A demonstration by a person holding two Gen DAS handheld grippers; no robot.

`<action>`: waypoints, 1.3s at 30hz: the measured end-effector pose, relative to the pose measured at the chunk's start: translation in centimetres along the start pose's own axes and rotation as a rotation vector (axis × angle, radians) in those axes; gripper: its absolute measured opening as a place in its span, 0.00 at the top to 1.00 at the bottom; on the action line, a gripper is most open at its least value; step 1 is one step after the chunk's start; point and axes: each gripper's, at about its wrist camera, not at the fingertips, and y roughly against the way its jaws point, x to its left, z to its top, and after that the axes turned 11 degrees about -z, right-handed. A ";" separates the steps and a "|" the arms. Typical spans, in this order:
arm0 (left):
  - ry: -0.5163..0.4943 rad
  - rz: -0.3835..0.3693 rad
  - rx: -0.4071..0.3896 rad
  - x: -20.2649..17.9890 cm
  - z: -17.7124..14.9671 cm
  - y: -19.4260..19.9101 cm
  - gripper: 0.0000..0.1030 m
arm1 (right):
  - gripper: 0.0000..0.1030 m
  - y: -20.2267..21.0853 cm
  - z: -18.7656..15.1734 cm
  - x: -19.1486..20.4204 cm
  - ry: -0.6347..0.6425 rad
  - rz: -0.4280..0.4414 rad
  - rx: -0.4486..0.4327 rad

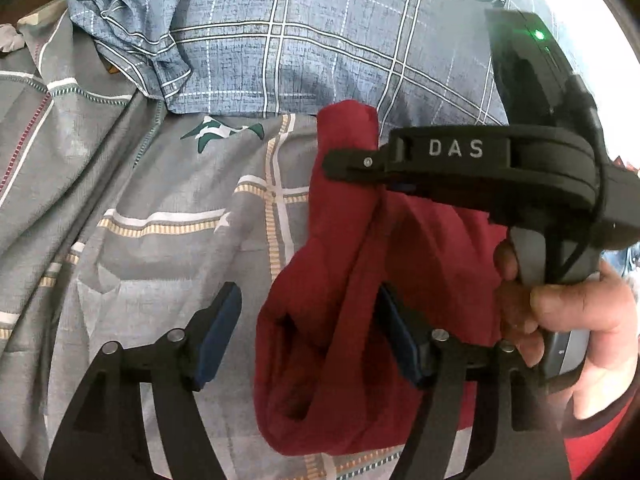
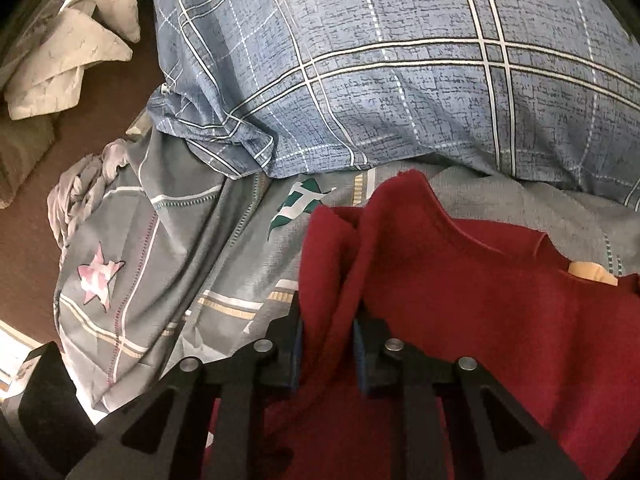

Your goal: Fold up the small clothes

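A dark red garment [image 1: 340, 280] hangs bunched in the left wrist view, above the grey patterned bedsheet [image 1: 160, 240]. My left gripper [image 1: 308, 320] is open, with the cloth draped between its fingers against the right pad. My right gripper [image 1: 348, 164] reaches in from the right there and pinches the top of the garment. In the right wrist view my right gripper [image 2: 328, 336] is shut on a fold of the red garment [image 2: 480, 320], which spreads to the right over the sheet.
A blue plaid pillow [image 1: 320, 40] lies behind the garment, also in the right wrist view [image 2: 400, 60]. The grey sheet [image 2: 160, 260] has star prints. A beige folded cloth [image 2: 68, 60] lies at the far left beside brown floor [image 2: 24, 260].
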 end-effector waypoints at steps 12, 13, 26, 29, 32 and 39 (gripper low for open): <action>-0.050 -0.021 -0.028 -2.5 -0.2 1.3 0.78 | 0.82 3.2 -0.6 -1.0 -0.012 0.017 -0.050; -0.063 -0.047 -0.040 -3.4 -0.2 2.0 0.79 | 0.82 4.0 -0.7 -1.3 -0.015 0.020 -0.061; -0.268 -0.279 -0.031 -18.9 -0.8 2.6 0.80 | 0.84 18.1 -2.8 -9.9 -0.023 -0.101 -0.219; -0.301 -0.308 0.025 -22.3 -1.9 -0.2 0.80 | 0.84 19.3 -4.4 -13.6 -0.067 -0.156 -0.221; -0.316 -0.309 0.088 -24.1 -3.3 -3.3 0.80 | 0.85 19.3 -6.4 -17.5 -0.143 -0.189 -0.197; -0.308 -0.366 0.179 -25.3 -5.0 -6.2 0.53 | 0.83 15.2 -9.4 -22.1 -0.255 -0.283 -0.111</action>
